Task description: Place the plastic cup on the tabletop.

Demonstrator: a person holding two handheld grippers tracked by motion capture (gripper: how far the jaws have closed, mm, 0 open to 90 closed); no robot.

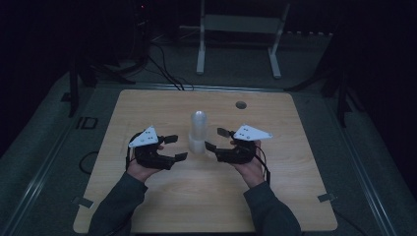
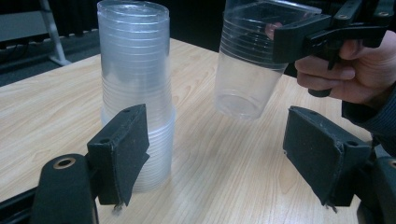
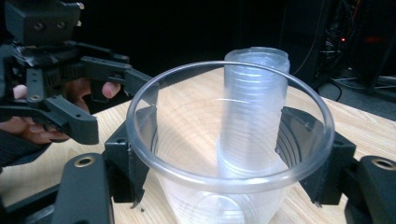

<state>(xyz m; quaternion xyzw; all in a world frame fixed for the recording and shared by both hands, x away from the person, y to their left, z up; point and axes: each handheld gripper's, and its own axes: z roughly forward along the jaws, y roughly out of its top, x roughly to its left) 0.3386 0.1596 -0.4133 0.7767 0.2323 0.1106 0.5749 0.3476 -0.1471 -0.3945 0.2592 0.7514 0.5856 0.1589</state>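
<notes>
Cup (image 3: 229, 154), clear plastic, sits clamped in my right gripper (image 3: 224, 158), lifted just beside the cup stack (image 2: 135, 88) mid-table (image 1: 147, 206). My left gripper (image 2: 219, 158) gapes empty on the stack's other side; bare wood stretches to every edge.

Wood table (image 1: 162, 206) w/ cup stack (image 1: 198, 132) upright

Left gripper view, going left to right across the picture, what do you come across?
Left gripper's near jaw pad → stack of clear plastic cups → single clear cup clamped in the right gripper → hand holding that gripper.
</notes>
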